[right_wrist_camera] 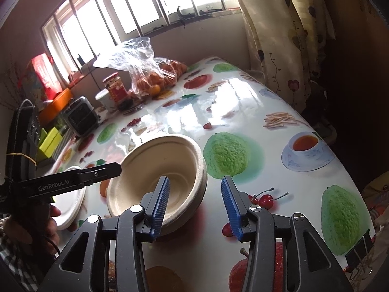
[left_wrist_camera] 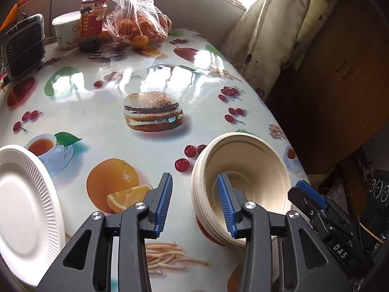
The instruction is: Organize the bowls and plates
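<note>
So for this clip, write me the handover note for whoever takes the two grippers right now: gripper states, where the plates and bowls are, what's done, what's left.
Left gripper: open, straddling the near-left rim of the bowl stack, one pad inside the top bowl, not pressing.
Right gripper: open, straddling the stack's opposite rim, likewise not gripping.
Bowls: beige, nested in one stack on the fruit-print table, near its right edge.
White plate: apart, to the stack's left; whether it is one plate or several is hard to tell.
Done: bowls appear stacked and released.
Left: probably back both grippers off and check the plate.
</note>
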Motion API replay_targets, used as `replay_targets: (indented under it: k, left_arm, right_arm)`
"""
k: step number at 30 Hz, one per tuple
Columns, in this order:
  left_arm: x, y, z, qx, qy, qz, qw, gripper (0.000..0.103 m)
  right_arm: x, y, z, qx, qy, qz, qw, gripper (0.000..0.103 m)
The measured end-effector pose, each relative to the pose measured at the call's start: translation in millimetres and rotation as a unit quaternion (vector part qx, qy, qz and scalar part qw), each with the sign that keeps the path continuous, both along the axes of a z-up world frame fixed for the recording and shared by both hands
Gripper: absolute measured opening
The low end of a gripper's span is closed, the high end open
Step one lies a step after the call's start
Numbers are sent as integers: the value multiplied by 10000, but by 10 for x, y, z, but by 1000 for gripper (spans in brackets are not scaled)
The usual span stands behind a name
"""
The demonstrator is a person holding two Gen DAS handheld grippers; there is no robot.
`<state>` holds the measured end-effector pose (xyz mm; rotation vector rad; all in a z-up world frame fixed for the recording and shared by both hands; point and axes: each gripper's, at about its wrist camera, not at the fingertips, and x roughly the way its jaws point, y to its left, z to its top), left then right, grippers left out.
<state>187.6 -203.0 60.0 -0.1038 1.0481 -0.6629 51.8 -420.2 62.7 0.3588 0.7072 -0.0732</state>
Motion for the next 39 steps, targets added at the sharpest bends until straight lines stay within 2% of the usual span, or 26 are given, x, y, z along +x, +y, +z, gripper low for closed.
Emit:
replay_targets:
  k: [6,16,19,21,25,27,39]
  left_arm:
    - [10,22,-91,-165,239,7,9996,40]
    - [3,-11,-141,-289,380,-19,9989,40]
    - [-6,-26,-143,-292,382,-31,9988,40]
    - [-6,-35,-146,-295,366,-43,9989,33]
    - [2,-41,-159,-289,363,-26,9989,28]
    - [10,-44,-166,-278,374,-29,9989,20]
    - [9,-64,-161,-229,320,-49,9992,18]
  right_arm:
    - [31,-40,-82,214,84,7,9997,44]
    - [85,-37,-161,475,136,172,9986,43]
    - [98,-16,-170,509,142,205,9984,35]
    - [106,-19,-178,510,155,192,9984,33]
    - [113,-21,-184,507,158,179,9984,32]
    - [110,-24,-187,505,163,181,9984,30]
    - [134,-40,-188,463,187,146,9986,27]
